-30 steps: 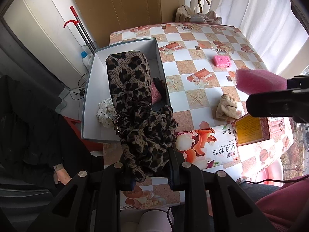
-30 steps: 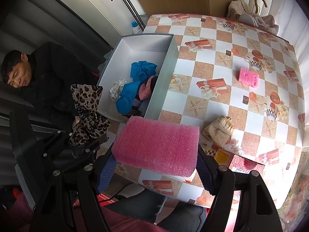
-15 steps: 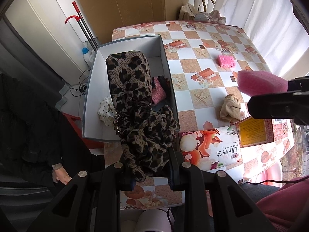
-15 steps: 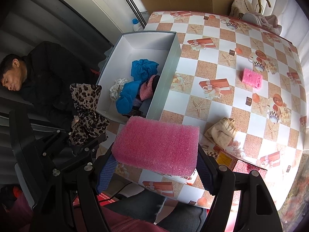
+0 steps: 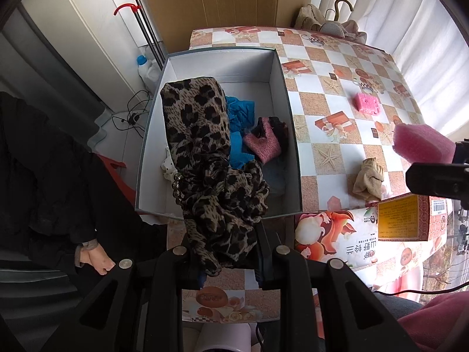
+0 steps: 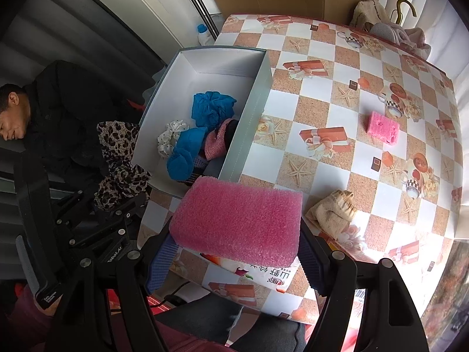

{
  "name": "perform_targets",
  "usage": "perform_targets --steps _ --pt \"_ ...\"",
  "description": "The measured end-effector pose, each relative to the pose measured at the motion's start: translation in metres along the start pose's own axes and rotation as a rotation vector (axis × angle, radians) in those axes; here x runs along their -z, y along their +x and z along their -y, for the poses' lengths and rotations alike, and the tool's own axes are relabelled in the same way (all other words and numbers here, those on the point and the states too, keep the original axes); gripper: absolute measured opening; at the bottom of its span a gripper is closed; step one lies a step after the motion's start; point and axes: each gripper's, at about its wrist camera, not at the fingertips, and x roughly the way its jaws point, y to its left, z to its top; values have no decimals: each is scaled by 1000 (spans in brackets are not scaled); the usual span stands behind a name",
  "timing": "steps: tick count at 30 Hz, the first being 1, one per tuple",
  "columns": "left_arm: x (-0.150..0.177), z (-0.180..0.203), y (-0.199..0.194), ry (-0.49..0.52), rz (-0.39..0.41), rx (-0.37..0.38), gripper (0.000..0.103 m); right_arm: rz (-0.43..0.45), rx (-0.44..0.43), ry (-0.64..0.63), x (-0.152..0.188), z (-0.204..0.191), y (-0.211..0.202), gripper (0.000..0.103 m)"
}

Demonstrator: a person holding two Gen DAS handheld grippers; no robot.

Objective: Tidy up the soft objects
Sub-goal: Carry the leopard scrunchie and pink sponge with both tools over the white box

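Note:
My left gripper (image 5: 225, 252) is shut on a leopard-print scarf (image 5: 202, 146), which hangs over the near left part of the open white box (image 5: 293, 146). In the box lie blue cloth (image 6: 211, 111), a pink knitted piece (image 5: 262, 143) and a white dotted scrunchie (image 6: 168, 140). My right gripper (image 6: 234, 252) is shut on a big pink foam block (image 6: 239, 223), held above the table's near edge, right of the box. A small pink sponge (image 6: 382, 127) and a beige cloth (image 6: 332, 209) lie on the checked table (image 6: 322, 102).
A printed carton (image 5: 337, 240) and a yellow-red box (image 5: 401, 218) sit at the table's near edge. A person in black (image 6: 58, 111) is on the left, close to the box. Bags and a hooked handle (image 5: 328, 23) are at the far end, red-topped poles (image 5: 140, 20) behind the box.
Both grippers have shifted a little, keeping their grips. In the left wrist view the box now sits more central, and the blue cloth shows beside the scarf.

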Motion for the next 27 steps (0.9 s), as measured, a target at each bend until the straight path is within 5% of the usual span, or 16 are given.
perform_targets --steps 27 --pt "-37 -42 57 -138 -74 -20 27 -35 43 -119 -74 -40 41 76"
